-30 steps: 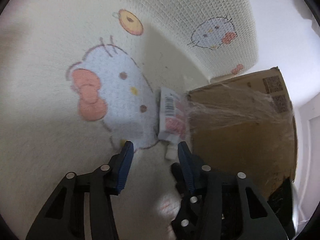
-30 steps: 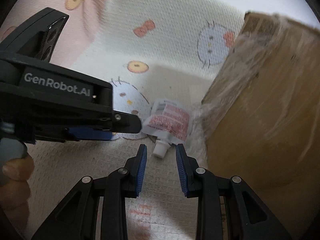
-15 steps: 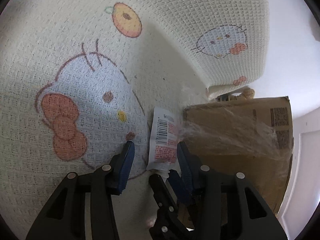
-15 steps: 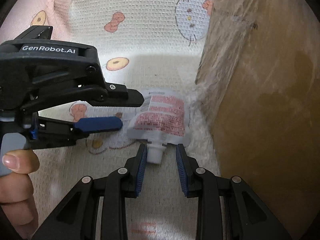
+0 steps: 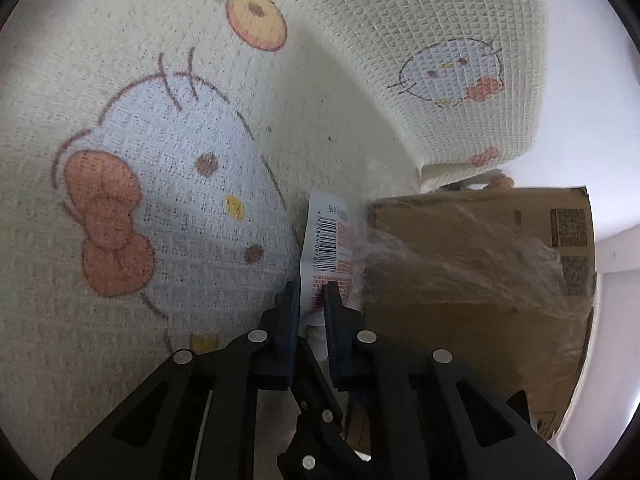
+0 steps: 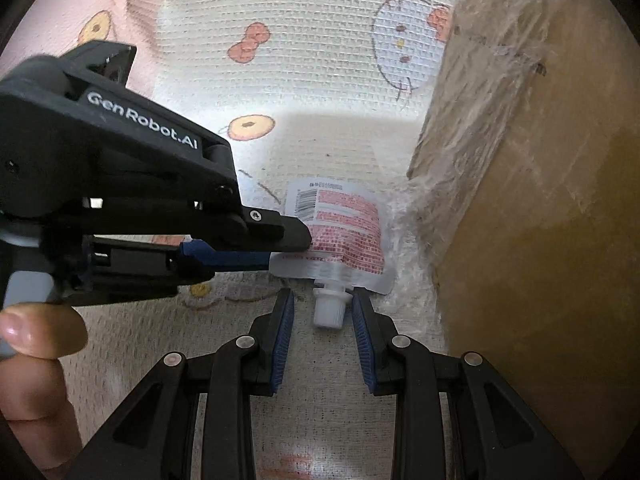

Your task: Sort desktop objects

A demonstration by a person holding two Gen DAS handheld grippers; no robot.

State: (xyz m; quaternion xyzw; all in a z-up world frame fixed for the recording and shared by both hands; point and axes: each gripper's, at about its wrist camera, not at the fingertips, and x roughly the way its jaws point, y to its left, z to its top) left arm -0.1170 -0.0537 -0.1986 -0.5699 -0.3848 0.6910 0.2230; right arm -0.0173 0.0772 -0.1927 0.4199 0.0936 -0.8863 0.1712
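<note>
I have the left gripper (image 6: 294, 246) clamped on the left edge of the small white spouted pouch with red print and a barcode (image 6: 344, 232), which lies flat on the cream woven cloth with cartoon cat faces (image 6: 320, 60), its right side just beside the brown cardboard box wrapped in clear film (image 6: 540, 200). My right gripper (image 6: 322, 312) sits near the pouch's white screw cap (image 6: 329, 312), jaws at their narrowest yet not touching the cap, which stands between the blue pads (image 6: 282, 344) with a gap on each side; it holds nothing. The worry I see is the thin grip: I hold only the pouch's edge, so the foil may slide out or fold when I lift. The loose film at the box corner (image 5: 400, 248) touches the pouch and could snag it. The two grippers are near enough to collide
</note>
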